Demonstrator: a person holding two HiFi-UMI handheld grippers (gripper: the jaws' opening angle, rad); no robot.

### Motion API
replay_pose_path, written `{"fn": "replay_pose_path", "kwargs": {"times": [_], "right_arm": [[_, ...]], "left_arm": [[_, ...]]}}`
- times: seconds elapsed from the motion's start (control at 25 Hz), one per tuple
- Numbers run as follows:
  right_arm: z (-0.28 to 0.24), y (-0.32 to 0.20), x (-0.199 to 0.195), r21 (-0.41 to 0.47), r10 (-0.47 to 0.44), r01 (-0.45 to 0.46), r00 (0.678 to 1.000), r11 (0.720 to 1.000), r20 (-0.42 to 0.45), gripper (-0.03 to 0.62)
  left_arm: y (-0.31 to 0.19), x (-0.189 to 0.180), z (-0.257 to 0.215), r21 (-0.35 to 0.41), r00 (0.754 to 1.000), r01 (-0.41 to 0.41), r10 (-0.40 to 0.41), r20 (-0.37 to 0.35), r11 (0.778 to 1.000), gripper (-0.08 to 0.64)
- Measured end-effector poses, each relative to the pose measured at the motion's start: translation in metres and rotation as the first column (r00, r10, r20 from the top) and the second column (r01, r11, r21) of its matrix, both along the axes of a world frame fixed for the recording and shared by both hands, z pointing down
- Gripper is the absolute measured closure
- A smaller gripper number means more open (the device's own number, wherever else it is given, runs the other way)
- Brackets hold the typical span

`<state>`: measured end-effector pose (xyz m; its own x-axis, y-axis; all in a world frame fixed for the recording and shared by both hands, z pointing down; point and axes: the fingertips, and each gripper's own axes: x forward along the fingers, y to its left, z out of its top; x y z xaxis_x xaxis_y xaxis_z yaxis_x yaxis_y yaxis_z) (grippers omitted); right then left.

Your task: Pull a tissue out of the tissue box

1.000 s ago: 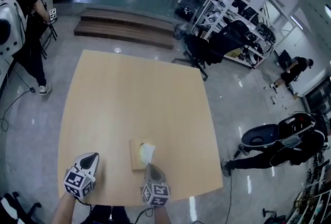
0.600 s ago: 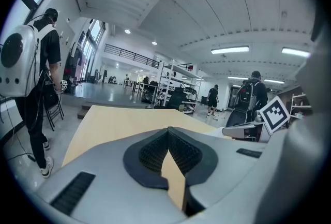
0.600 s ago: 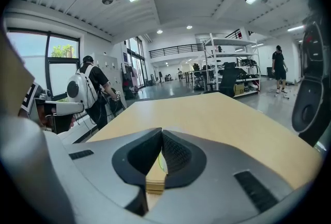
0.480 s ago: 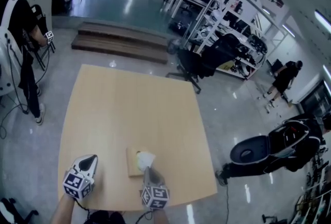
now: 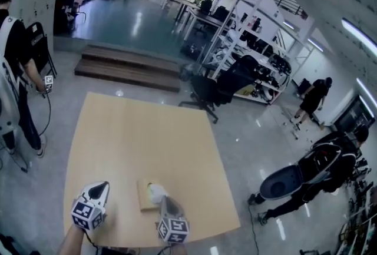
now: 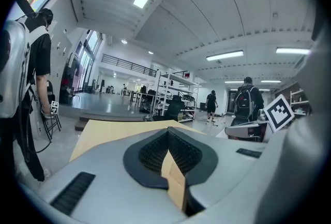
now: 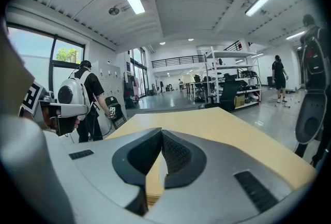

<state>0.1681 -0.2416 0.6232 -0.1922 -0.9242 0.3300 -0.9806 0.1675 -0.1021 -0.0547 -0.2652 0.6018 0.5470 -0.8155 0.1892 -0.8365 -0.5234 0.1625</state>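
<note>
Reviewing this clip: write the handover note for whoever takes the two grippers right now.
Left gripper: shut, empty, over the pale wooden table, left of the flat tan tissue box.
Right gripper: shut, tip beside the white tissue; none shows between its jaws.
Box sits near the table's front edge, tissue poking from its top.
Done: nothing visible. Left: grip the tissue, pull it free.

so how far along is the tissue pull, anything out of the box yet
Done: nothing that shows. The tissue still pokes up from the tissue box, and no loose sheet lies on the table.
In hand: nothing. The left gripper and right gripper are both shut and empty, the right one close to the box.
Left: grip the tissue and draw it out.
</note>
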Motion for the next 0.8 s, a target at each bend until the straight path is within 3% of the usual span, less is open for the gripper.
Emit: {"fn": "replay_pose_path", "kwargs": {"times": [0.8], "right_arm": [[-0.080,0.002,0.014,0.184,0.011,-0.008,1.000,0.983,-0.014,0.583]], "left_arm": [[-0.009,0.013,-0.067,0.142,1.000,-0.018,0.021,-0.018,0.990,0.552]]}}
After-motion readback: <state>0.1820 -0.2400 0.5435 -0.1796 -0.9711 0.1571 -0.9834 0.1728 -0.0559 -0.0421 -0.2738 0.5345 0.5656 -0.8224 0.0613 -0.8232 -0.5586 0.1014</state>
